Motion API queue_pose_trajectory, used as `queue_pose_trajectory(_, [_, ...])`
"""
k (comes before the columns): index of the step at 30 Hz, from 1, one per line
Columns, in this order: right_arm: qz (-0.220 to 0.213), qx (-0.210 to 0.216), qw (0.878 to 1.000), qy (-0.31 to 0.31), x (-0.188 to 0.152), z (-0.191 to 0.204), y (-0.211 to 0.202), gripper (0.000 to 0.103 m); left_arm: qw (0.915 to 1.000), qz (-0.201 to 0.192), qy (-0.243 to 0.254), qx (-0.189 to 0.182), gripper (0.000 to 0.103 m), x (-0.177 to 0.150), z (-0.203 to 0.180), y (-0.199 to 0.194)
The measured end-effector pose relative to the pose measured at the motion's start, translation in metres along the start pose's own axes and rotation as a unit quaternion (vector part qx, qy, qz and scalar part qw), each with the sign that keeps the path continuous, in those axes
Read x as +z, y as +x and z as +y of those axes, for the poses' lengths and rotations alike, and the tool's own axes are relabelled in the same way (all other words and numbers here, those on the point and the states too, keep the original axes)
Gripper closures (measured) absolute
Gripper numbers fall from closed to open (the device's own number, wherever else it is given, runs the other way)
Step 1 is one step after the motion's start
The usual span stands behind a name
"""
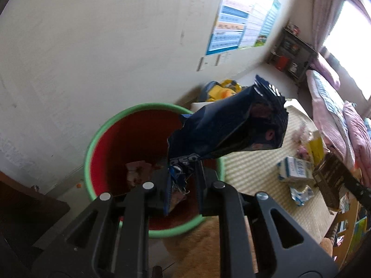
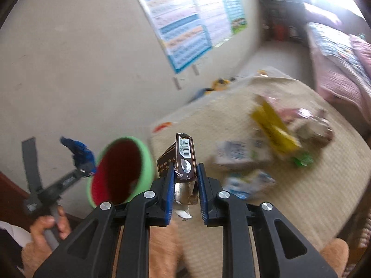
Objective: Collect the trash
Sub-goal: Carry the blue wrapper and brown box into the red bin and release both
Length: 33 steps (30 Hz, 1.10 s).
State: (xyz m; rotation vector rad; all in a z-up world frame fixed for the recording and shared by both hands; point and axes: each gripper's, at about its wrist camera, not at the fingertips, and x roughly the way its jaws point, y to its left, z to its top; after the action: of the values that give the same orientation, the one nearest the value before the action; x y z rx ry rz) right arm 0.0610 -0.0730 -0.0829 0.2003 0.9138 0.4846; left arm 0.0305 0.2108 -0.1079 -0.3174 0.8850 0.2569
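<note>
My left gripper (image 1: 183, 180) is shut on the lower end of a dark blue biscuit wrapper (image 1: 229, 129), which sticks up over a red bin with a green rim (image 1: 92, 143). Some wrappers (image 1: 136, 171) lie in the bin's bottom. My right gripper (image 2: 185, 171) is shut on a brown carton with a barcode (image 2: 185, 153), held just right of the bin (image 2: 120, 169). In the right wrist view the left gripper (image 2: 81, 169) with the blue wrapper (image 2: 78, 150) appears beside the bin, and a hand (image 2: 46, 229) holds its handle. The brown carton (image 1: 329, 178) also shows at the right of the left wrist view.
More trash lies on a pale woven mat (image 2: 301, 197): a white and blue carton (image 2: 238, 155), a yellow packet (image 2: 276, 127), crumpled wrappers (image 1: 301, 194). A bed with pink bedding (image 1: 334, 115) stands at the right, a poster (image 2: 185, 23) hangs on the wall behind the bin.
</note>
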Motion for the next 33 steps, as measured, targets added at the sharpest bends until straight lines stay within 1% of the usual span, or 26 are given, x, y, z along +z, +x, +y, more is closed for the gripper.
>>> queue_pose_trajectory(7, [0.018,0.039,0.998,-0.039,0.016,0.057,0.038,0.085,0.9994,0.012,-0.031,0.013,0.087,0.000,0.038,0.011])
queue_pose_trajectory(11, [0.038,0.056,0.997,-0.040,0.020,0.078,0.066,0.085,0.9985,0.027,-0.044,0.017,0.087,-0.003,0.053,0.022])
queue_pose_trajectory(17, [0.051,0.062,0.996,-0.042,0.026,0.096,0.093,0.085,0.9975,0.046,-0.051,0.019,0.087,-0.007,0.065,0.037])
queue_pose_trajectory(24, [0.061,0.071,0.995,-0.046,0.029,0.109,0.111,0.085,0.9963,0.063,-0.054,0.020,0.087,-0.009,0.067,0.051])
queue_pose_trajectory(25, [0.062,0.075,0.994,-0.045,0.029,0.110,0.113,0.085,0.9961,0.065,-0.055,0.021,0.086,-0.009,0.068,0.052])
queue_pose_trajectory(26, [0.062,0.081,0.994,-0.044,0.028,0.111,0.114,0.082,0.9959,0.067,-0.057,0.024,0.076,-0.009,0.068,0.054])
queue_pose_trajectory(27, [0.065,0.091,0.993,-0.041,0.028,0.112,0.117,0.080,0.9955,0.068,-0.059,0.029,0.069,-0.009,0.070,0.055])
queue_pose_trajectory(28, [0.067,0.096,0.992,-0.036,0.027,0.113,0.119,0.073,0.9951,0.071,-0.062,0.030,0.053,-0.010,0.071,0.056])
queue_pose_trajectory(29, [0.064,0.097,0.993,-0.030,0.026,0.112,0.119,0.058,0.9949,0.071,-0.064,0.032,0.044,-0.011,0.072,0.056])
queue_pose_trajectory(30, [0.060,0.097,0.993,-0.027,0.026,0.112,0.118,0.052,0.9948,0.068,-0.066,0.035,0.043,-0.012,0.073,0.055])
queue_pose_trajectory(33, [0.055,0.091,0.994,-0.022,0.023,0.103,0.113,0.052,0.9946,0.074,-0.060,0.039,0.043,-0.015,0.072,0.056])
